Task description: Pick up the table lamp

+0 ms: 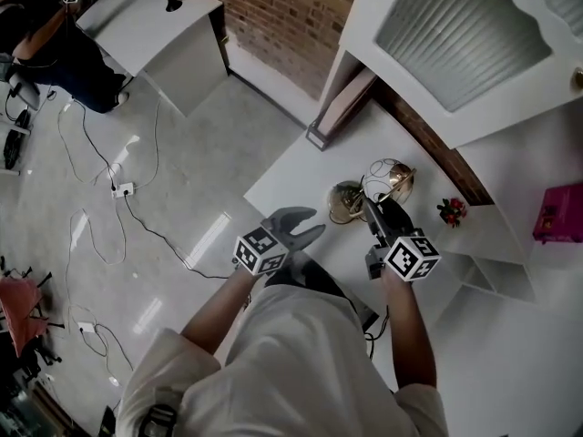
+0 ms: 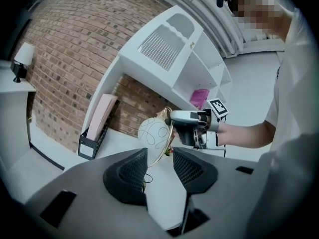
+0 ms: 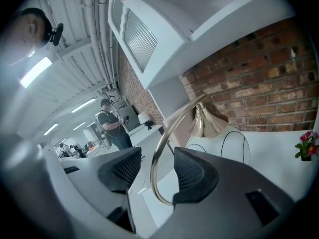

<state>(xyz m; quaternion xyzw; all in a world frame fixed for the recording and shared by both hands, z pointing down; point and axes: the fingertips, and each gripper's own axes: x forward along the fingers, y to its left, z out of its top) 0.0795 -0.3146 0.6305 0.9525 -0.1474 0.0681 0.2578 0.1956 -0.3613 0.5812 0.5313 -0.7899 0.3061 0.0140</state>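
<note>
The table lamp stands on the white table (image 1: 290,177): a gold round base (image 1: 345,202), a curved gold arm (image 3: 163,138), a gold cone (image 3: 206,123) and a clear globe shade (image 1: 391,178) (image 2: 153,132). My right gripper (image 1: 375,209) (image 3: 152,171) is open around the gold arm, which runs between its jaws close to the right-hand pad, with a gap on the other side. My left gripper (image 1: 306,227) (image 2: 159,167) is open and holds nothing; it hangs over the table's near edge, left of the lamp and apart from it.
A white shelf cabinet (image 1: 455,44) rises behind the lamp, with a pink box (image 1: 557,212) inside and a small flower pot (image 1: 451,211) beside it. A black file holder (image 2: 94,133) stands against the brick wall. Cables (image 1: 123,189) trail over the floor at left.
</note>
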